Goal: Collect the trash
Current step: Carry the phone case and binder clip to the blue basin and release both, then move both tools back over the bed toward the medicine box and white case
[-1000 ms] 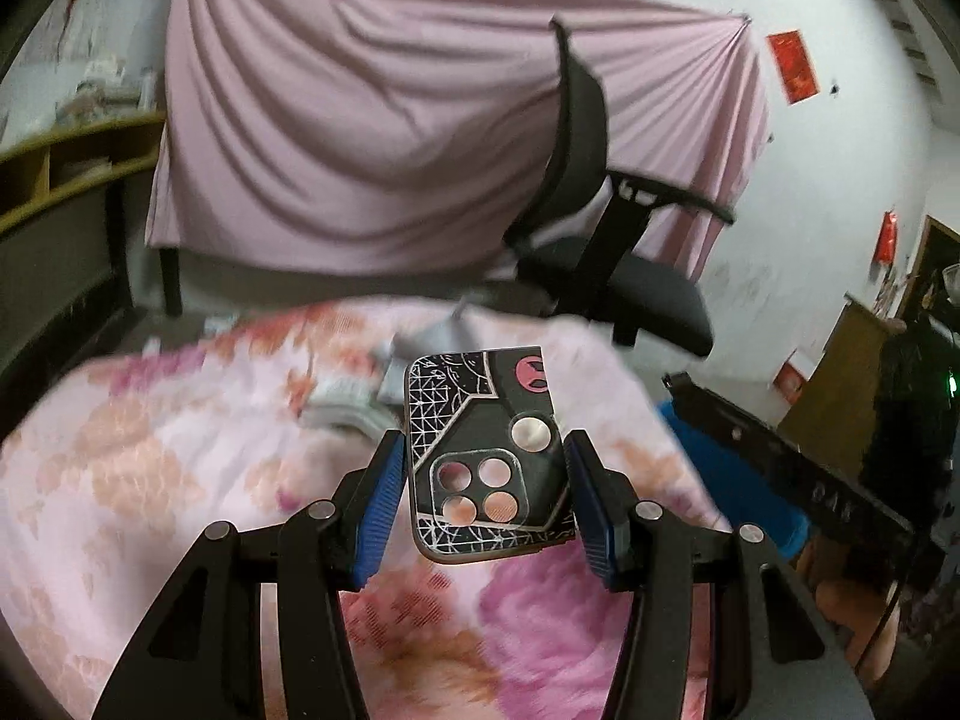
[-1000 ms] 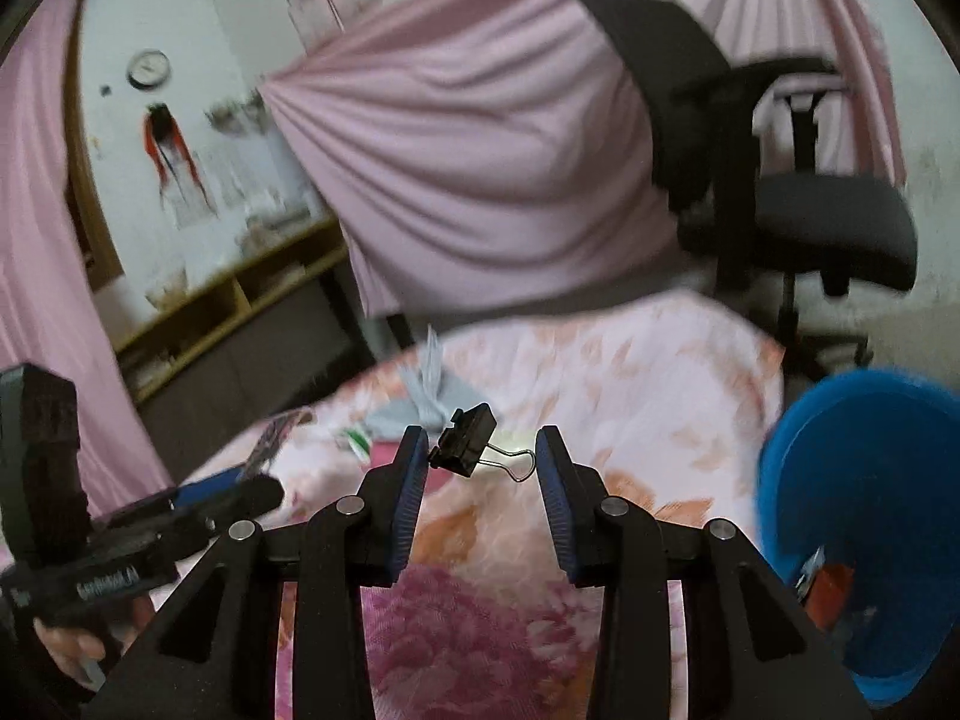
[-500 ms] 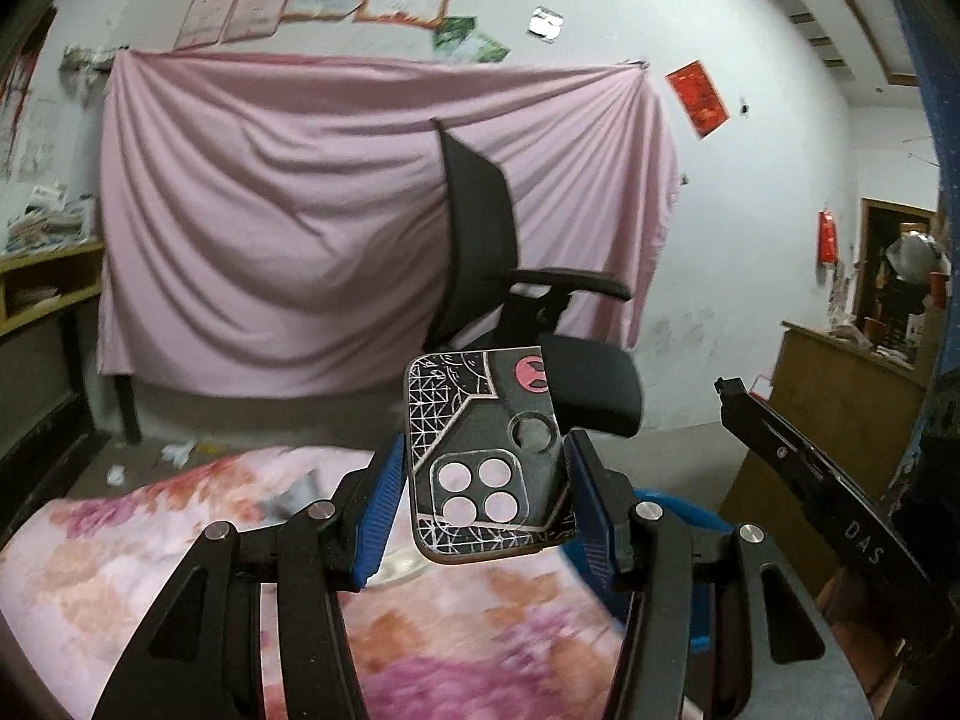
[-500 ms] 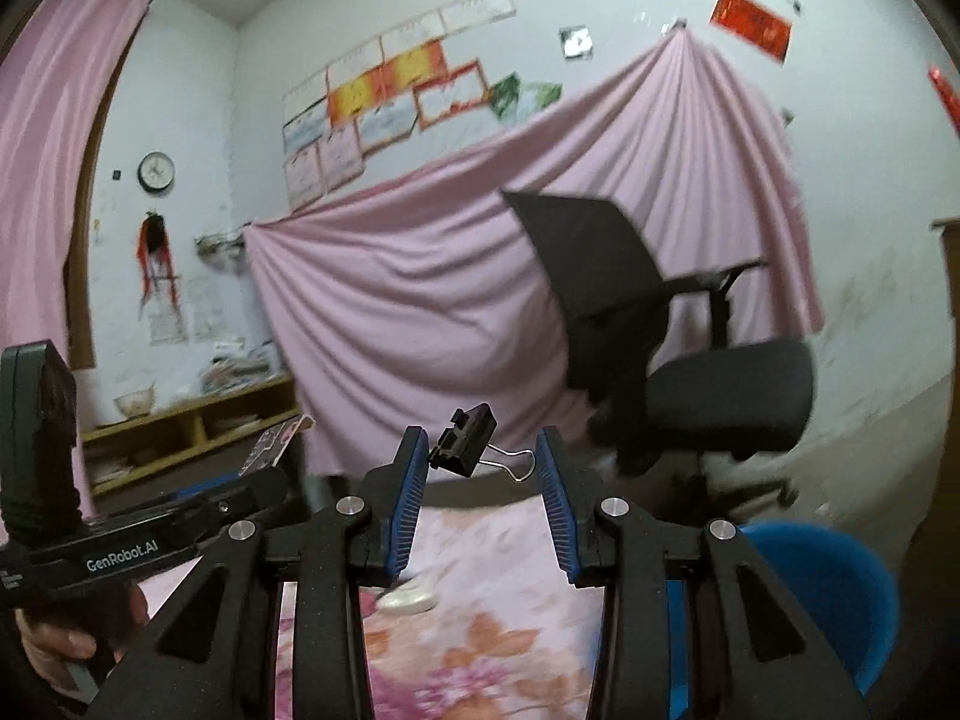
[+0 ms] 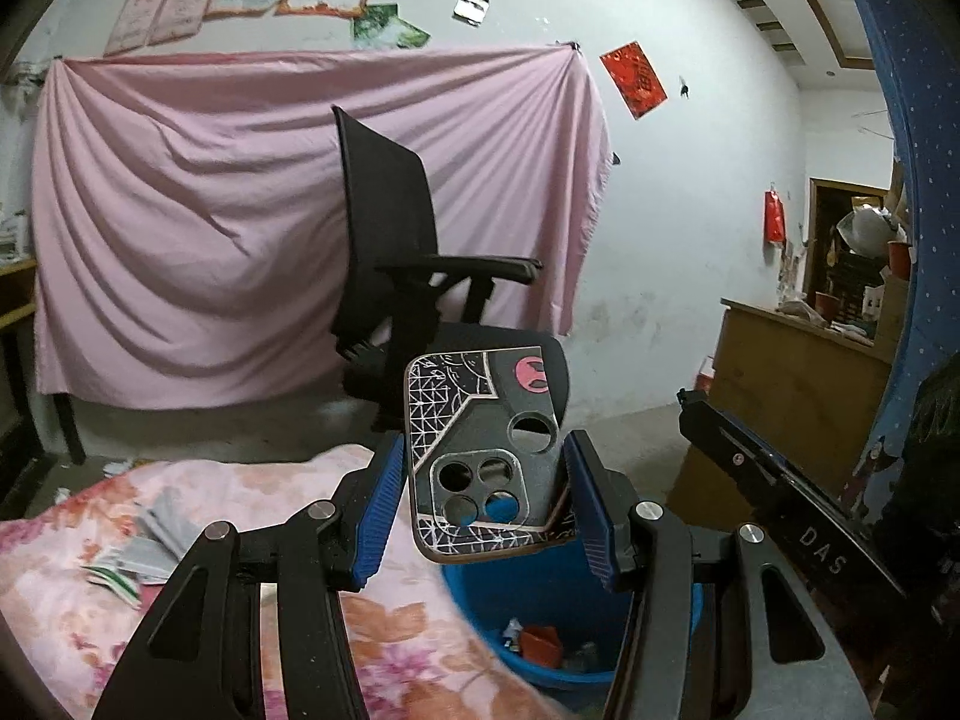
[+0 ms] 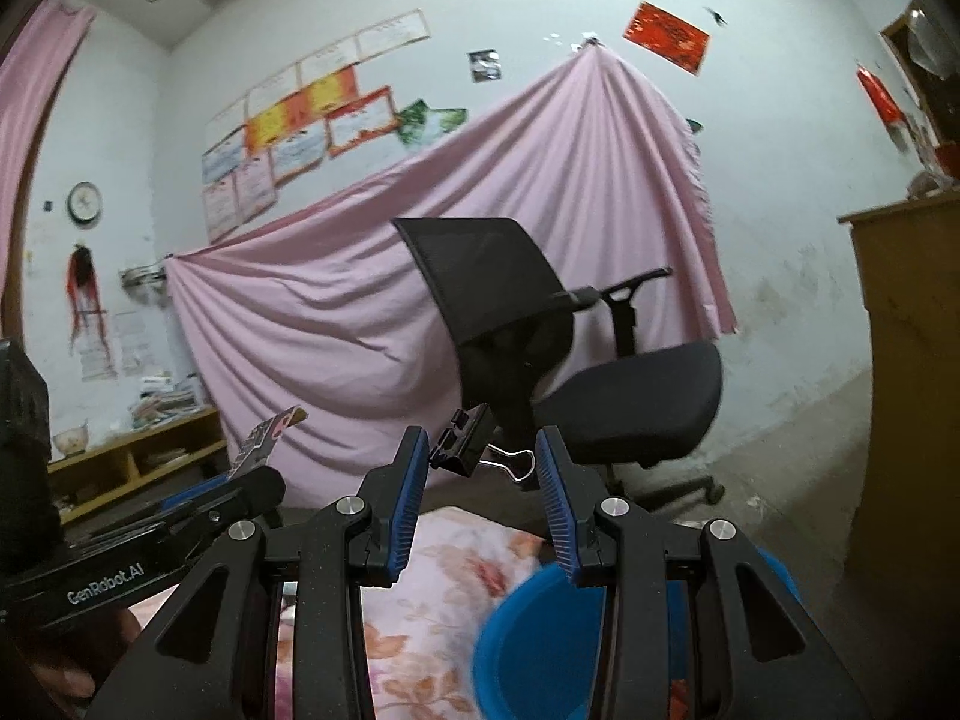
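My left gripper [image 5: 480, 498] is shut on a dark patterned phone case [image 5: 486, 456] with camera holes, held upright above the near rim of a blue bin [image 5: 540, 600] that holds some trash. My right gripper [image 6: 483, 474] is shut on a black binder clip [image 6: 465, 450] with its wire handle against the right finger, held in the air above the bed edge. The blue bin [image 6: 540, 630] lies below it to the right. The left gripper and the edge of the case [image 6: 264, 438] show at the left of the right wrist view.
A bed with a pink flowered cover [image 5: 198, 516] carries grey wrappers and papers [image 5: 150, 546]. A black office chair [image 5: 414, 276] stands before a pink hanging sheet [image 5: 198, 228]. A wooden cabinet [image 5: 798, 378] is at the right. Wooden shelves [image 6: 138, 456] stand at the left.
Both grippers have lifted and swung right from over the bed toward the blue bin, each keeping its object. The bin now sits under the left gripper.
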`<act>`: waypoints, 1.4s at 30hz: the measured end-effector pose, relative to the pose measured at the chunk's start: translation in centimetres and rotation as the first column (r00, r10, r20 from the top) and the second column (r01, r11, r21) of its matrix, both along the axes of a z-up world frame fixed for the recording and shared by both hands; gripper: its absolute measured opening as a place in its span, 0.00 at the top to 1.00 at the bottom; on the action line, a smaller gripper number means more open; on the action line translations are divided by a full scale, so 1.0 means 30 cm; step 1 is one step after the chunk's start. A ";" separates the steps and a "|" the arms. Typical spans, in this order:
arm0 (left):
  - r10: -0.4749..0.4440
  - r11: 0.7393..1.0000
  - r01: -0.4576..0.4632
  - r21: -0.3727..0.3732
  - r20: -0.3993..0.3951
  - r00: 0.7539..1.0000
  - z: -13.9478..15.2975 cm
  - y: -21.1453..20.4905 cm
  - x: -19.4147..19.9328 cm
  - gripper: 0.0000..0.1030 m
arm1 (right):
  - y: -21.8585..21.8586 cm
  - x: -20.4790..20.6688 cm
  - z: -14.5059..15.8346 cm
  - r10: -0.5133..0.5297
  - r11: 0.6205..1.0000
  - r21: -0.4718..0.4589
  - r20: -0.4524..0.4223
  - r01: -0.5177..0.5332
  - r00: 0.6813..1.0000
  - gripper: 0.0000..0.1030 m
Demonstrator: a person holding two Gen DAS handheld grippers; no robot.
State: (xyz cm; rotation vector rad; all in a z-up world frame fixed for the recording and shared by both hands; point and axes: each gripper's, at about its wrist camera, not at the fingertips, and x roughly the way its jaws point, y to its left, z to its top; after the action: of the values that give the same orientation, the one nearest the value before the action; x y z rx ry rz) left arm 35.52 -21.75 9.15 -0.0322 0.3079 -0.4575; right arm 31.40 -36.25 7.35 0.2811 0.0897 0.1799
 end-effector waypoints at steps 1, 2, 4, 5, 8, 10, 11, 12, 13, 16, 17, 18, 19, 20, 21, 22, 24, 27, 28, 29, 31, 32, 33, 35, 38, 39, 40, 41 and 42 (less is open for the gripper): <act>-0.005 1.000 0.005 0.002 -0.006 1.000 0.001 -0.009 0.010 0.54 | -0.009 0.001 -0.004 -0.008 1.000 0.003 -0.007 0.008 1.000 0.66; -0.011 1.000 0.011 0.005 -0.013 1.000 -0.003 -0.021 0.021 0.54 | -0.019 0.004 -0.007 -0.015 1.000 0.008 -0.015 0.016 1.000 0.66; -0.020 1.000 0.020 0.011 -0.031 0.999 -0.013 -0.039 0.039 0.54 | -0.037 0.008 -0.016 -0.029 0.999 0.016 -0.030 0.029 0.999 0.66; -0.026 1.000 0.027 0.015 -0.045 0.999 -0.020 -0.046 0.048 0.54 | -0.048 0.012 -0.021 -0.033 0.999 0.022 -0.039 0.034 0.999 0.66; -0.038 0.999 0.040 0.021 -0.088 0.995 -0.050 -0.064 0.074 0.54 | -0.069 0.024 -0.036 -0.046 0.998 0.034 -0.077 0.049 0.996 0.66; -0.048 0.998 0.052 0.029 -0.123 0.991 -0.072 -0.084 0.096 0.54 | -0.075 0.036 -0.043 -0.054 0.998 0.037 -0.101 0.058 0.993 0.66; -0.052 0.998 0.057 0.034 -0.137 0.989 -0.081 -0.090 0.101 0.54 | -0.080 0.040 -0.049 -0.056 0.997 0.041 -0.112 0.060 0.992 0.66; -0.053 0.997 0.059 0.039 -0.149 0.987 -0.091 -0.097 0.108 0.54 | -0.088 0.046 -0.054 -0.055 0.997 0.046 -0.125 0.061 0.991 0.66; -0.055 0.997 0.062 0.044 -0.157 0.986 -0.099 -0.099 0.111 0.54 | -0.093 0.049 -0.059 -0.056 0.997 0.049 -0.133 0.063 0.990 0.66; -0.057 0.996 0.068 0.055 -0.174 0.983 -0.119 -0.116 0.118 0.54 | -0.113 0.061 -0.072 -0.053 0.996 0.062 -0.163 0.064 0.985 0.64; -0.056 0.996 0.067 0.059 -0.178 0.982 -0.124 -0.122 0.120 0.54 | -0.117 0.064 -0.074 -0.051 0.996 0.066 -0.171 0.063 0.984 0.64; -0.056 0.996 0.069 0.063 -0.184 0.981 -0.128 -0.126 0.123 0.54 | -0.123 0.069 -0.077 -0.048 0.996 0.071 -0.180 0.062 0.983 0.64; -0.058 0.995 0.072 0.065 -0.192 0.980 -0.133 -0.128 0.128 0.54 | -0.127 0.073 -0.080 -0.047 0.995 0.076 -0.189 0.062 0.981 0.64; -0.058 0.995 0.072 0.067 -0.201 0.978 -0.136 -0.127 0.135 0.53 | -0.131 0.076 -0.083 -0.046 0.995 0.081 -0.198 0.063 0.979 0.64; -0.054 0.995 0.070 0.069 -0.212 0.976 -0.139 -0.126 0.142 0.51 | -0.135 0.076 -0.086 -0.045 0.994 0.087 -0.204 0.064 0.978 0.64; -0.051 0.995 0.068 0.067 -0.220 0.974 -0.146 -0.123 0.143 0.50 | -0.138 0.077 -0.086 -0.044 0.994 0.091 -0.207 0.064 0.977 0.62; -0.045 0.996 0.060 0.061 -0.230 0.972 -0.157 -0.116 0.144 0.48 | -0.142 0.076 -0.089 -0.044 0.993 0.098 -0.213 0.066 0.976 0.58; -0.033 0.997 0.048 0.054 -0.239 0.970 -0.162 -0.097 0.142 0.48 | -0.146 0.068 -0.089 -0.045 0.992 0.103 -0.212 0.068 0.976 0.57; -0.029 0.998 0.043 0.053 -0.239 0.971 -0.163 -0.093 0.140 0.48 | -0.144 0.068 -0.087 -0.045 0.992 0.103 -0.211 0.068 0.976 0.56; -0.026 0.998 0.039 0.052 -0.236 0.971 -0.163 -0.088 0.138 0.48 | -0.143 0.067 -0.085 -0.046 0.992 0.103 -0.210 0.068 0.977 0.56; -0.017 0.998 0.029 0.050 -0.228 0.973 -0.160 -0.077 0.131 0.48 | -0.142 0.067 -0.082 -0.046 0.993 0.099 -0.207 0.068 0.977 0.55; -0.014 0.998 0.026 0.049 -0.225 0.974 -0.160 -0.073 0.128 0.48 | -0.140 0.067 -0.079 -0.046 0.993 0.096 -0.205 0.067 0.978 0.55; -0.011 0.999 0.022 0.047 -0.221 0.975 -0.156 -0.067 0.126 0.48 | -0.139 0.069 -0.078 -0.047 0.993 0.094 -0.205 0.068 0.978 0.55; -0.004 0.999 0.014 0.044 -0.216 0.976 -0.149 -0.058 0.119 0.48 | -0.134 0.069 -0.076 -0.048 0.994 0.088 -0.202 0.066 0.978 0.55; 0.007 0.999 0.002 0.042 -0.208 0.978 -0.134 -0.040 0.111 0.48 | -0.123 0.068 -0.066 -0.045 0.995 0.083 -0.199 0.063 0.979 0.55; 0.011 0.999 -0.003 0.040 -0.205 0.979 -0.128 -0.032 0.107 0.48 | -0.119 0.069 -0.060 -0.044 0.995 0.083 -0.196 0.061 0.980 0.55; 0.015 0.999 -0.007 0.038 -0.204 0.979 -0.122 -0.024 0.104 0.48 | -0.113 0.067 -0.053 -0.043 0.995 0.083 -0.191 0.060 0.981 0.55; 0.020 0.999 -0.013 0.037 -0.201 0.979 -0.114 -0.013 0.099 0.48 | -0.109 0.066 -0.047 -0.043 0.995 0.082 -0.187 0.059 0.981 0.54; 0.026 0.999 -0.020 0.036 -0.197 0.980 -0.105 -0.002 0.094 0.48 | -0.099 0.063 -0.037 -0.040 0.995 0.080 -0.179 0.055 0.983 0.54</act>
State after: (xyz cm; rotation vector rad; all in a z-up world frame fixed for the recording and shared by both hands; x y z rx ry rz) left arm 38.34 -21.82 5.99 -0.0481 0.5097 -0.4268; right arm 33.30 -39.21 6.23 0.3829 0.2525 0.1114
